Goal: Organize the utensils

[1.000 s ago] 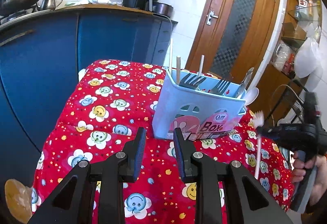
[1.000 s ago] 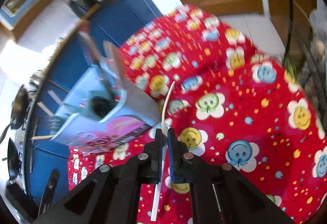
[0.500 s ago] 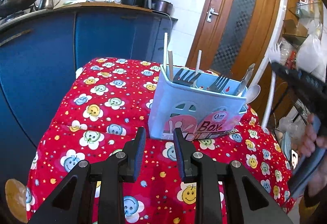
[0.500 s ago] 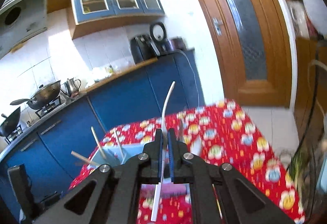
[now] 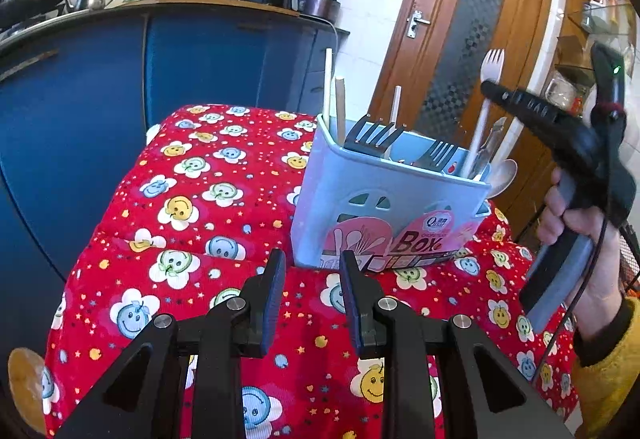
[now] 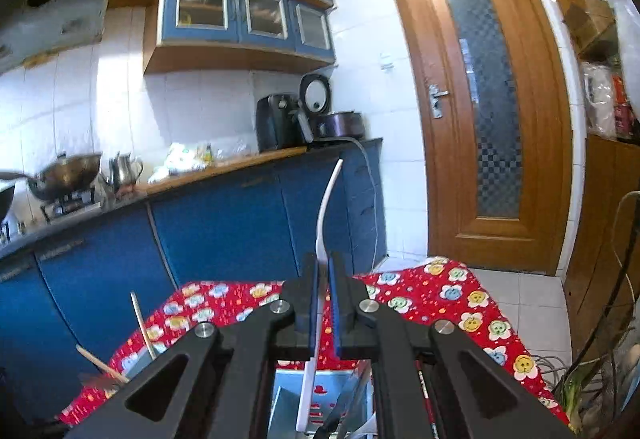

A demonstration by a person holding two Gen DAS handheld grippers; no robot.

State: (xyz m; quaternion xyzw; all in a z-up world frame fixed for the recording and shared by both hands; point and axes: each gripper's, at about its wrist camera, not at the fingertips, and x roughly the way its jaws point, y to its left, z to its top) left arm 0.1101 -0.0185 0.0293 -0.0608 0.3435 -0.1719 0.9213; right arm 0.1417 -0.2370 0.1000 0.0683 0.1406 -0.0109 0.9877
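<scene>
We hold the white plastic fork [image 5: 484,107] upright, right gripper [image 6: 324,303] fingers clamped on its handle, lower end inside the blue utensil box [image 5: 384,207] on the table [image 5: 208,199]. Left gripper [image 5: 312,293] fingers parted, empty. Risk: crowded metal forks [image 5: 372,133] may block it; the light box could tip.
</scene>
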